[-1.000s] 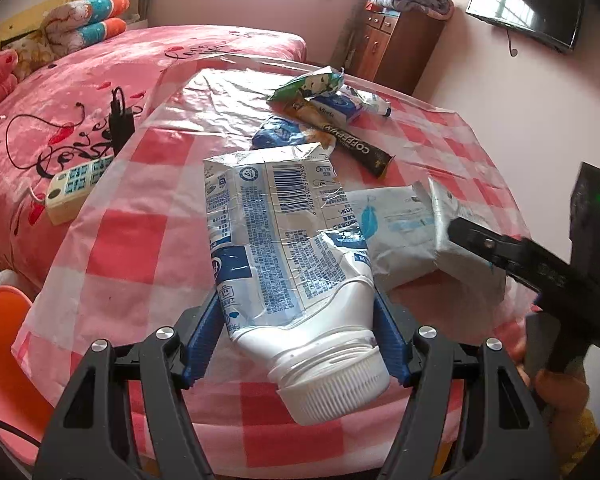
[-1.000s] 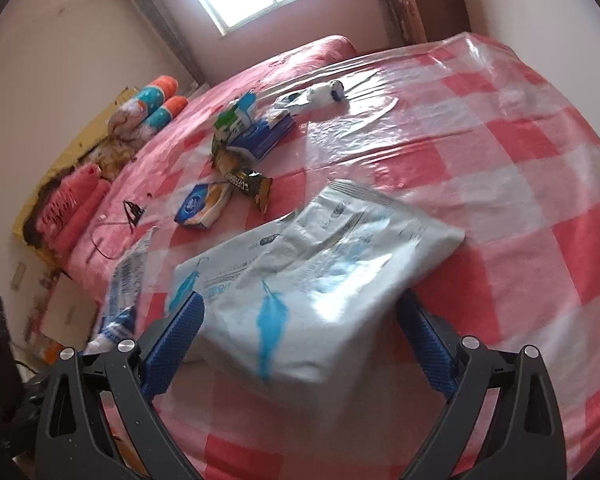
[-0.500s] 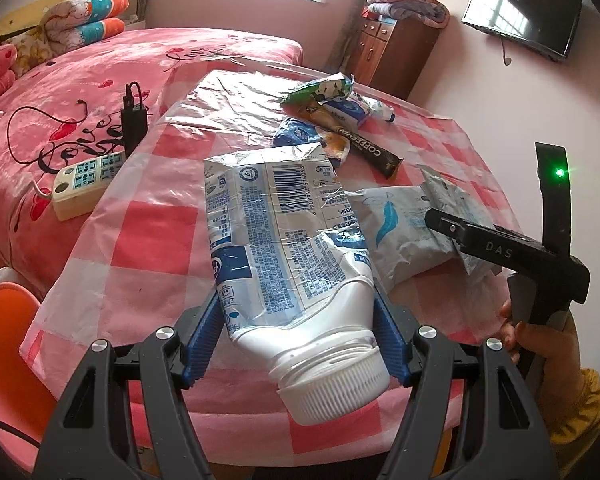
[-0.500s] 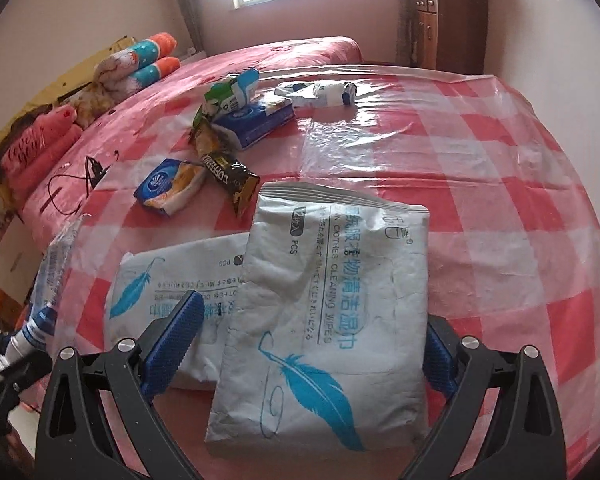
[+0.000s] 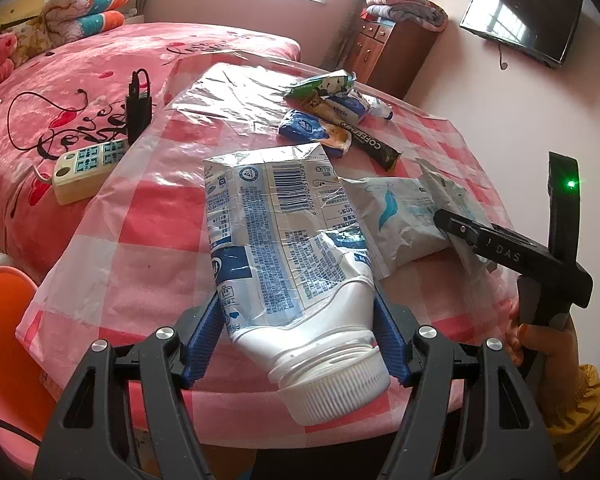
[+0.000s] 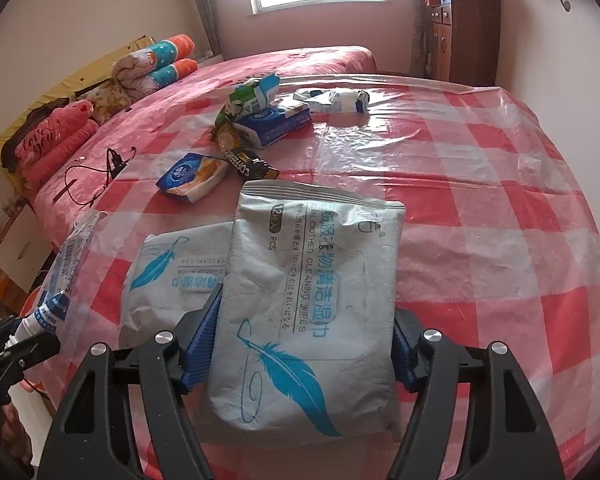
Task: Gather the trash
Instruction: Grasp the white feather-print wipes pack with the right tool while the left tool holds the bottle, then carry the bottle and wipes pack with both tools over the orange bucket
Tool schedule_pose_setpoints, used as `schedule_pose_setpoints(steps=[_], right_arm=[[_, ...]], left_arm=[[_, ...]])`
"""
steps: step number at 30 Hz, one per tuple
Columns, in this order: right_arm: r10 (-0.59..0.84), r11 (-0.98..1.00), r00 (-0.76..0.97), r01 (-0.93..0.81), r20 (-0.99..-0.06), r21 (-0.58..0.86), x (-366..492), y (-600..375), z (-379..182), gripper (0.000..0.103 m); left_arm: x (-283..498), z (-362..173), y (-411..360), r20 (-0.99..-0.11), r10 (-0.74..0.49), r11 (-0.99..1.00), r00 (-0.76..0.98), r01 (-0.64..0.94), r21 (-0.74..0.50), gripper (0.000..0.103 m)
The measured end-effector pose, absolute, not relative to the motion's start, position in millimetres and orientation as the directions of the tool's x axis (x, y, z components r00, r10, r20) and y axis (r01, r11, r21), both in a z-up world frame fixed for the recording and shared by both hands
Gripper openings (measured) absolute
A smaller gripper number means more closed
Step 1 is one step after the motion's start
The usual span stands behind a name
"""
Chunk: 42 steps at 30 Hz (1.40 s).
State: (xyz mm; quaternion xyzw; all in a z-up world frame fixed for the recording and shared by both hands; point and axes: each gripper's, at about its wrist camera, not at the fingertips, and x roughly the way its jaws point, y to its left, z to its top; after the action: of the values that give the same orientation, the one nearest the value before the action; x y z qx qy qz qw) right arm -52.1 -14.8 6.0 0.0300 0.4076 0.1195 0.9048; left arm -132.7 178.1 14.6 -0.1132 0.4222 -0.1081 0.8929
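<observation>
While its jaws clamp the flattened white tube (image 5: 284, 248) just above the ribbed cap, the left gripper (image 5: 300, 344) fills the bottom of the left wrist view, the tube's crumpled printed body reaching up to mid-frame over the desk (image 5: 148, 216) with its red-and-white checked plastic cover. At the right edge of that view a hand (image 5: 540, 340) in a yellow sleeve holds the right gripper against a grey wipes packet (image 5: 396, 216).

Seen from the right wrist view, the right gripper (image 6: 304, 340) sits at the bottom centre with its jaws closing on the upper wipes packet (image 6: 316, 296), which lies between the blue pads; the pads meet both long edges of the pack. This packet overlaps a second grey wipes packet (image 6: 172, 280) to its left, both printed with a blue feather.

Further up in the frame, more trash lies scattered on the desk: a blue tissue pack (image 6: 192, 178), a dark coffee sachet (image 6: 248, 164), a green and white carton (image 6: 248, 98), a blue wrapper (image 6: 276, 120) and a small crumpled tube (image 6: 336, 100). Left of the desk, the pink bed (image 5: 60, 92) carries a power strip (image 5: 88, 170) and a black charger (image 5: 138, 108).
</observation>
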Motion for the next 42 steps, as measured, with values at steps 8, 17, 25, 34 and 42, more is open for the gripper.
schedule_pose_setpoints(steps=[8,17,25,34,42], right_arm=[[0.27,0.962,0.657,-0.221,-0.704,0.163,-66.8,-4.3,22.4,0.069],[0.373,0.925,0.634,-0.311,-0.678,0.218,-76.2,28.2,46.4,0.069],[0.539,0.832,0.518,-0.45,-0.664,0.324,-78.7,90.6,61.9,0.069],[0.661,0.69,0.353,-0.634,-0.662,0.35,-93.4,194.4,70.9,0.069],[0.699,0.569,0.223,-0.749,-0.68,0.339,-107.9,284.7,64.1,0.07]], left_arm=[[-139.4,17.5,181.6,-0.717,-0.299,0.947,0.63,0.102,-0.305,0.069],[-149.9,28.6,194.1,-0.69,-0.285,0.948,0.665,0.088,-0.307,0.069],[-169.5,36.8,229.7,-0.675,-0.222,0.952,0.704,0.006,-0.307,0.069],[-209.0,30.7,306.8,-0.696,-0.056,0.934,0.716,-0.208,-0.289,0.069],[-239.5,5.7,381.8,-0.737,0.101,0.858,0.668,-0.434,-0.275,0.069]])
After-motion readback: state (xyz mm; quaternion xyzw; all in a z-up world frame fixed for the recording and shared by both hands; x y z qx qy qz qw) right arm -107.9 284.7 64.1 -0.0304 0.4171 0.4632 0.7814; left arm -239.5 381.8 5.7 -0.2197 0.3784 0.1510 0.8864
